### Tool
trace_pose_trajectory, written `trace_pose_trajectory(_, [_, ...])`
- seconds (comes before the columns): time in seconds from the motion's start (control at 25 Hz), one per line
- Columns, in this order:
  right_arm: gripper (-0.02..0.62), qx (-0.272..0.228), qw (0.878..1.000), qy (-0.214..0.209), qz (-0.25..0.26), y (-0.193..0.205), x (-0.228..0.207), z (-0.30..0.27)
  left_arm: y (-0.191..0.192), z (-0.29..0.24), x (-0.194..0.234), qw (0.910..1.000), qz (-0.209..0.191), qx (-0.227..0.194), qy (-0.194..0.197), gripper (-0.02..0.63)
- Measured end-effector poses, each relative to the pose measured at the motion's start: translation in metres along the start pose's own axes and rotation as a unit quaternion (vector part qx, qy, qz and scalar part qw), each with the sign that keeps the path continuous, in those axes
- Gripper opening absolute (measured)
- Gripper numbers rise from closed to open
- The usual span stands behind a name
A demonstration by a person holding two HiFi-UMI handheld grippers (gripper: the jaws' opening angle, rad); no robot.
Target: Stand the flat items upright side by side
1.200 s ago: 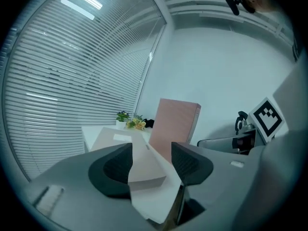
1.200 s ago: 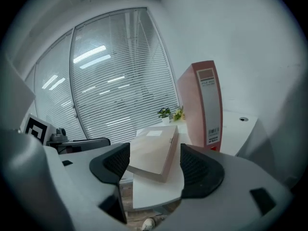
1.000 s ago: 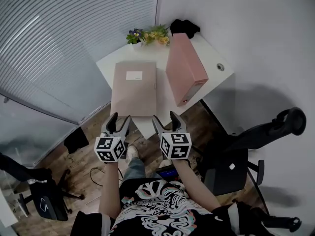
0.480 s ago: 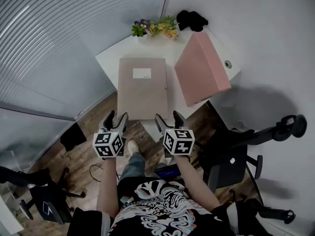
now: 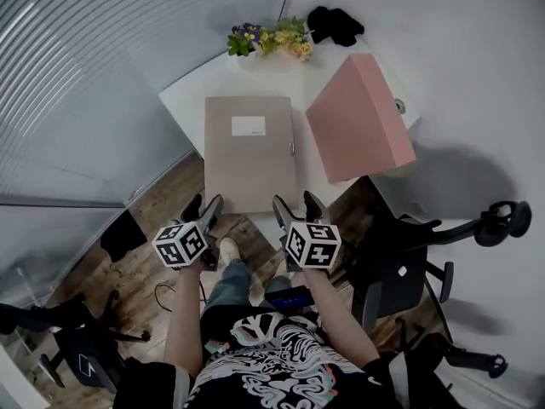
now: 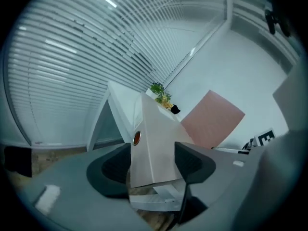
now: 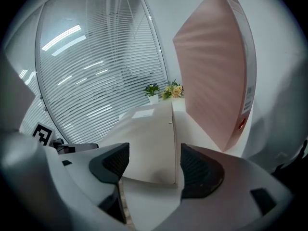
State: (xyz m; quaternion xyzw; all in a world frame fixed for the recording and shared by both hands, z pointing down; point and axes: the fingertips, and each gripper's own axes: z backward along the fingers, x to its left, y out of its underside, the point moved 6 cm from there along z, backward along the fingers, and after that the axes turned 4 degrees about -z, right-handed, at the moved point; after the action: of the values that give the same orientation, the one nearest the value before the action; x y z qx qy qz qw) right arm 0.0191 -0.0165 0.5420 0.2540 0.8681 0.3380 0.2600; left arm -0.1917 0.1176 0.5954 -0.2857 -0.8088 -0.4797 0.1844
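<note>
Smooth white tabletop (image 5: 203,82), flat beige folder (image 5: 249,156), upright pink folder (image 5: 358,119), perhaps cardboard.

**Corner desk under drawn blinds**

From my remote seat I see a white table (image 5: 217,79) set in the corner where slatted blinds (image 5: 102,66) meet a plain white wall (image 5: 451,49). A small pot of yellow and purple flowers (image 5: 271,39) stands at the far edge, with a black bundle (image 5: 335,24) just beside it. A round cable port (image 5: 399,105) marks the table's right side. Below lie a wood floor (image 5: 162,207), a loose cable (image 5: 163,298) and two black office chairs, one at right (image 5: 409,267), another at lower left (image 5: 77,348).
</note>
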Motion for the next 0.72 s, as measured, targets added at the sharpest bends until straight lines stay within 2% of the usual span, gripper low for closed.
trace_pose_trajectory(0.2, [0.336, -0.001, 1.000, 0.010, -0.008, -0.001, -0.003, -0.006, 0.010, -0.012, 0.007, 0.9942, 0.091, 0.018, 0.053, 0.314])
trace_pose_trajectory(0.36, [0.336, 0.000, 1.000, 0.013, -0.016, 0.000, -0.005, -0.009, 0.018, -0.016, 0.013, 0.9879, 0.138, 0.021, 0.068, 0.327])
trace_pose_trajectory(0.56, [0.336, 0.006, 1.000, 0.017, -0.022, 0.003, -0.005, -0.013, 0.027, -0.021, 0.021, 0.9729, 0.213, 0.023, 0.086, 0.355])
trace_pose_trajectory(0.72, [0.336, 0.009, 0.999, 0.015, -0.033, 0.006, -0.006, -0.014, 0.033, -0.026, 0.017, 0.9581, 0.257, 0.031, 0.123, 0.364])
